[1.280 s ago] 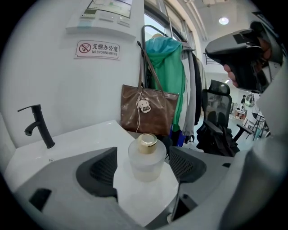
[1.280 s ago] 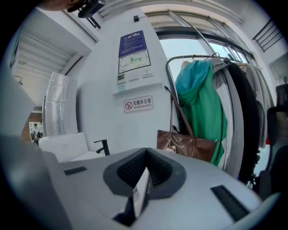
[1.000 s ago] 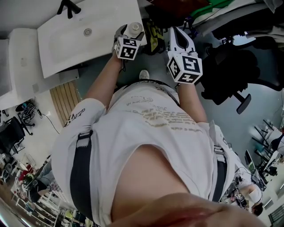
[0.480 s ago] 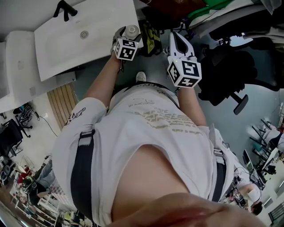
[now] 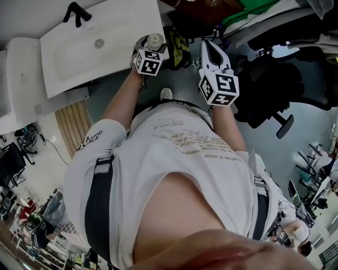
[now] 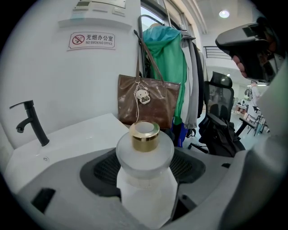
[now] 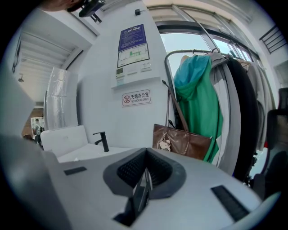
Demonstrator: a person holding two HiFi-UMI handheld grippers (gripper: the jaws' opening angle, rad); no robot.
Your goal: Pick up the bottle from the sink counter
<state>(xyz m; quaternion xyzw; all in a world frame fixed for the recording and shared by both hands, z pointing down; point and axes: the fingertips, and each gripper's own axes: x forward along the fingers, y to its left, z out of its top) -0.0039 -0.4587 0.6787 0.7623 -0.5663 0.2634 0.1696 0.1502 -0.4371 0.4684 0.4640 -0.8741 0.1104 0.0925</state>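
Observation:
A frosted white bottle (image 6: 145, 179) with a gold cap stands upright between the jaws of my left gripper (image 6: 144, 188), which is shut on it. In the head view the bottle (image 5: 155, 40) shows at the tip of the left gripper (image 5: 149, 48), held off the right edge of the white sink counter (image 5: 132, 31). My right gripper (image 5: 210, 50) is shut with nothing in it, to the right of the bottle. In the right gripper view its jaws (image 7: 143, 184) meet in a thin line.
A black faucet (image 5: 77, 11) stands at the back of the sink (image 5: 98, 43). A brown handbag (image 6: 146, 101) and green garments (image 6: 165, 58) hang on a rack beside the counter. A black office chair (image 5: 274, 84) stands at the right. The person's shoe (image 5: 166, 94) is below.
Both grippers have shifted slightly up in the head view, the left one still carrying the bottle. The sink counter has drifted a little left in the view.

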